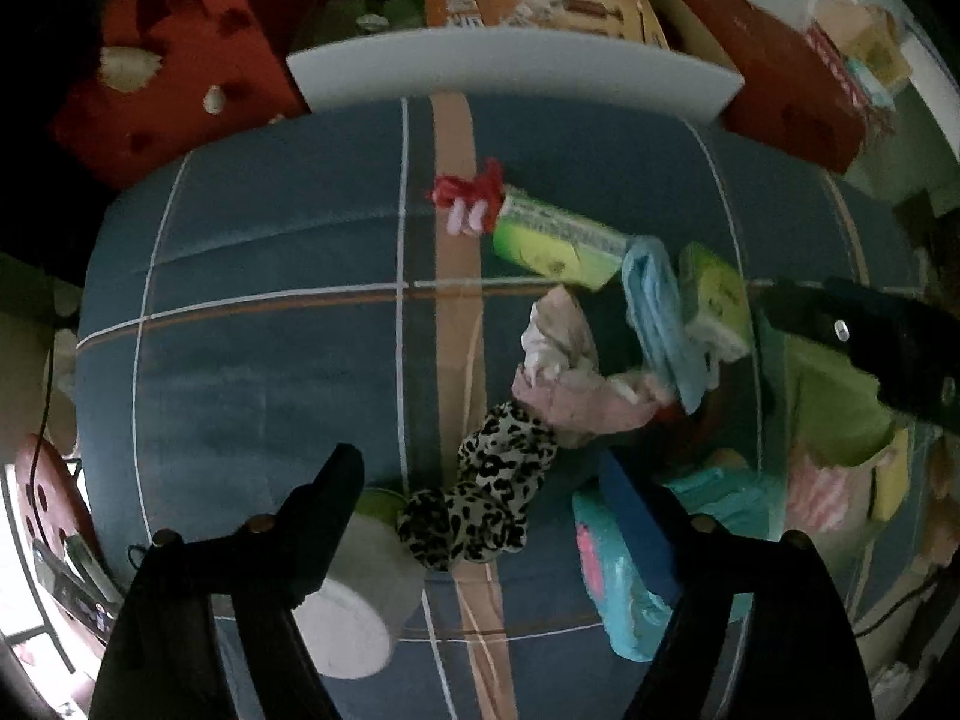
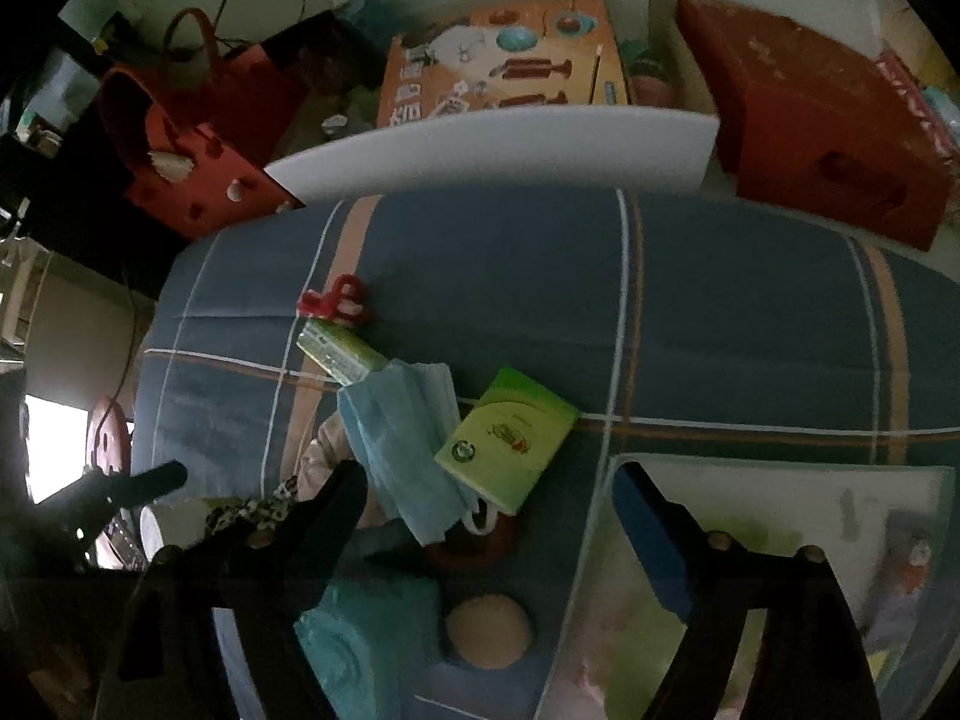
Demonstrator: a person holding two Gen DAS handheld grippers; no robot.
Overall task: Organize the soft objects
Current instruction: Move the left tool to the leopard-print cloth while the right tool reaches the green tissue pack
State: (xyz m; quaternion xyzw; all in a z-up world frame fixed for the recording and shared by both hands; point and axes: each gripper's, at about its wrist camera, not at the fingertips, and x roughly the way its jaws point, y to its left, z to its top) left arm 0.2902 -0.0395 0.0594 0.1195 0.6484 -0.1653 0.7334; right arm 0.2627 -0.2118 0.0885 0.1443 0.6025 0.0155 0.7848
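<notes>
While both tools hang over the plaid bed cover (image 1: pixel 270 360), neither one holds anything. Reading the left wrist view from left to right: a white roll (image 1: pixel 360 600) lies just beside the left finger of the left tool (image 1: pixel 498 516), whose jaws stand apart with nothing between the pads. Directly ahead of that tool, between its fingers, sits the leopard-print scrunchie (image 1: pixel 492 492). Its long axis runs diagonally, up and to the right, toward the crumpled pink cloth (image 1: pixel 570 378), which it touches. Further right come the blue face mask (image 1: pixel 657 312), lying over one green tissue pack (image 1: pixel 558 237) and touching a second green tissue pack (image 1: pixel 717 294). A teal packet (image 1: pixel 618 576) lies beside the right finger.

In the right wrist view the right tool (image 2: pixel 498 516) also stands apart and empty. The face mask and the second tissue pack lie ahead of it, between its fingers; a round tan pad (image 2: pixel 489 630) lies below them.

Judgement: the left tool is nearer the scrunchie, the right tool nearer the mask. For the scrunchie, the jaws should close across its diagonal axis.
</notes>
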